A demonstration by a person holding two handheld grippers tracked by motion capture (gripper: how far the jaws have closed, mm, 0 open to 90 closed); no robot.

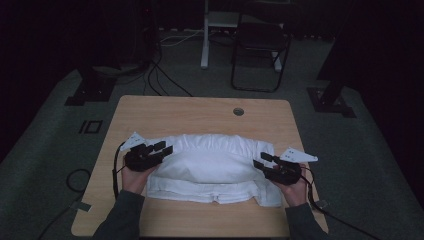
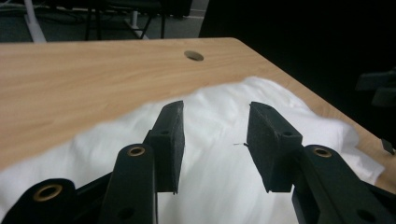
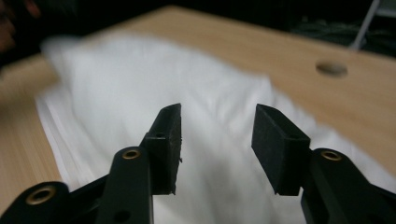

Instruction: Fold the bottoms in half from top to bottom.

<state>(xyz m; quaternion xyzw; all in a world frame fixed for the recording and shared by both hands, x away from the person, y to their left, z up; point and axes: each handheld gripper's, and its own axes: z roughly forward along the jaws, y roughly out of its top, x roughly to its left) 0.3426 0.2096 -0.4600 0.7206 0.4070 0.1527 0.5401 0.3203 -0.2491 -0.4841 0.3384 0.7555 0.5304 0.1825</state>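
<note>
A folded white garment (image 1: 210, 167) lies across the middle of the wooden table (image 1: 200, 112), puffed up along its far side. My left gripper (image 1: 165, 148) hovers at the garment's left end, jaws apart with nothing between them; the white cloth (image 2: 219, 154) lies beneath them. At the right end my right gripper (image 1: 261, 160) is also open and empty above the cloth (image 3: 205, 135). A hand holds each gripper from below.
A round cable hole (image 1: 238, 111) sits near the table's far edge. Beyond the table stand a black chair (image 1: 260, 47) and a white stand leg (image 1: 205, 37). Cables trail over the floor at the left (image 1: 75, 177) and right.
</note>
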